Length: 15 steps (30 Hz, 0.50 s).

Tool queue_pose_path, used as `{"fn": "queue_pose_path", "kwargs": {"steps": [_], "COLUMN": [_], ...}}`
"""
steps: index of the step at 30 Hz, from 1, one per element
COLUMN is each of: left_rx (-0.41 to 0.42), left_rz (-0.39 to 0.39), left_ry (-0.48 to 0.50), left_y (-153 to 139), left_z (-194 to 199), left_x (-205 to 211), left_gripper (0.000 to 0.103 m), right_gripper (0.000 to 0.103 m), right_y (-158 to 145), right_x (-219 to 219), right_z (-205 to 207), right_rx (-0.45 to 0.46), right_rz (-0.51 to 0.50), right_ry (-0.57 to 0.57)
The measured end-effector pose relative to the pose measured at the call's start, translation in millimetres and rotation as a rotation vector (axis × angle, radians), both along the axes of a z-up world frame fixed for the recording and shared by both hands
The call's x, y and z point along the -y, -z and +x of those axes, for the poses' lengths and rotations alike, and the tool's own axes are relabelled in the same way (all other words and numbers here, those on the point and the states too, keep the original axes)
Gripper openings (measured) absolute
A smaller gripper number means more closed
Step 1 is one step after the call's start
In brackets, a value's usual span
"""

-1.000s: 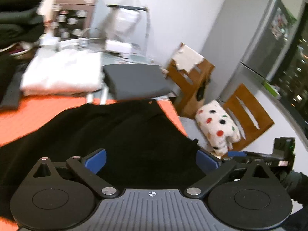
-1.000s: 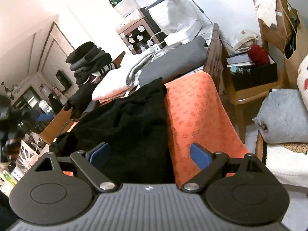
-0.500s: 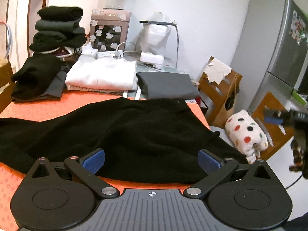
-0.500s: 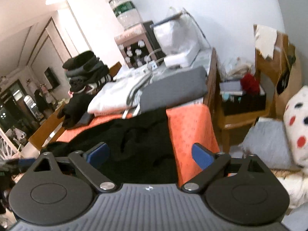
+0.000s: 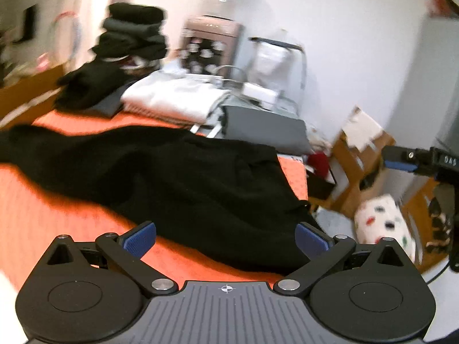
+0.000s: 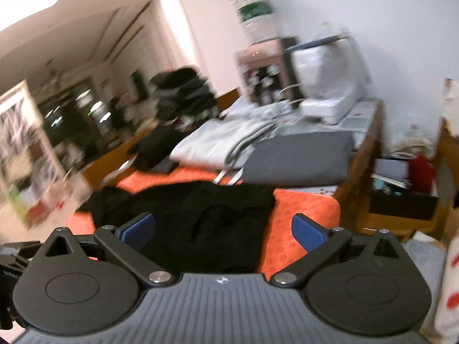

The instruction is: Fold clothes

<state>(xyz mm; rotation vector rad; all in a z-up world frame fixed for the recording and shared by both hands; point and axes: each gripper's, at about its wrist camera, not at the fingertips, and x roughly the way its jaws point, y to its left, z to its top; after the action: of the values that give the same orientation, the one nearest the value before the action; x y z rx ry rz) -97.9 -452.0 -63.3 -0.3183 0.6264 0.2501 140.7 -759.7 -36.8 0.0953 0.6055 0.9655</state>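
One black garment (image 5: 183,177) sprawled lengthwise; left-to-right across cloth (image 5: 57,218)

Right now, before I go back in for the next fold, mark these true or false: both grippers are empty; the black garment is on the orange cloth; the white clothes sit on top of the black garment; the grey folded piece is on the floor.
1. Both the left gripper and the right gripper hold nothing. True.
2. The black garment lies spread on the orange cloth. True.
3. The white clothes sit on the black garment. False: they lie behind it.
4. The grey folded piece is on the floor. False: it is on the table, beside the white clothes.
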Motion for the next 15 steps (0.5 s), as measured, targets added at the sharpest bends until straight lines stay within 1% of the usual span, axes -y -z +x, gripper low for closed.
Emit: {"fn": "queue_pose_path", "kwargs": {"steps": [2, 6, 8, 11, 12, 14, 15], "left_rx": [-0.008, -0.016, -0.020, -0.003, -0.010, -0.020, -0.017], "left_rz": [-0.033, -0.028, -0.023, -0.022, -0.012, -0.004, -0.014], "left_ry": [-0.059, -0.091, -0.095, -0.078, -0.082, -0.113, -0.138], "left_y": [3.1, 5.4, 7.4, 9.1, 10.2, 12.4, 13.8], "left_z": [-2.4, -3.2, -1.3, 3.6, 6.7, 12.9, 15.9], "left_x": [16.0, 32.4, 37.0, 42.1, 43.8, 46.0, 47.2], "left_gripper": [0.103, 0.103, 0.103, 0.103, 0.103, 0.103, 0.103], "right_gripper": [0.102, 0.102, 0.102, 0.100, 0.099, 0.094, 0.089], "right_y": [-2.5, -11.2, -14.1, -15.2, -14.3, -8.5, -5.1], "right_x": [-1.9, -8.8, -11.9, -19.6, -22.7, -30.8, -35.3], "right_z": [12.5, 36.3, 47.3, 69.0, 77.0, 97.4, 108.1], "right_rx": [0.001, 0.009, 0.007, 0.004, 0.005, -0.025, -0.046], "right_rz": [-0.019, -0.023, -0.025, -0.048, -0.050, -0.054, -0.056], "right_ry": [-0.060, -0.132, -0.145, -0.123, -0.124, -0.142, -0.154]}}
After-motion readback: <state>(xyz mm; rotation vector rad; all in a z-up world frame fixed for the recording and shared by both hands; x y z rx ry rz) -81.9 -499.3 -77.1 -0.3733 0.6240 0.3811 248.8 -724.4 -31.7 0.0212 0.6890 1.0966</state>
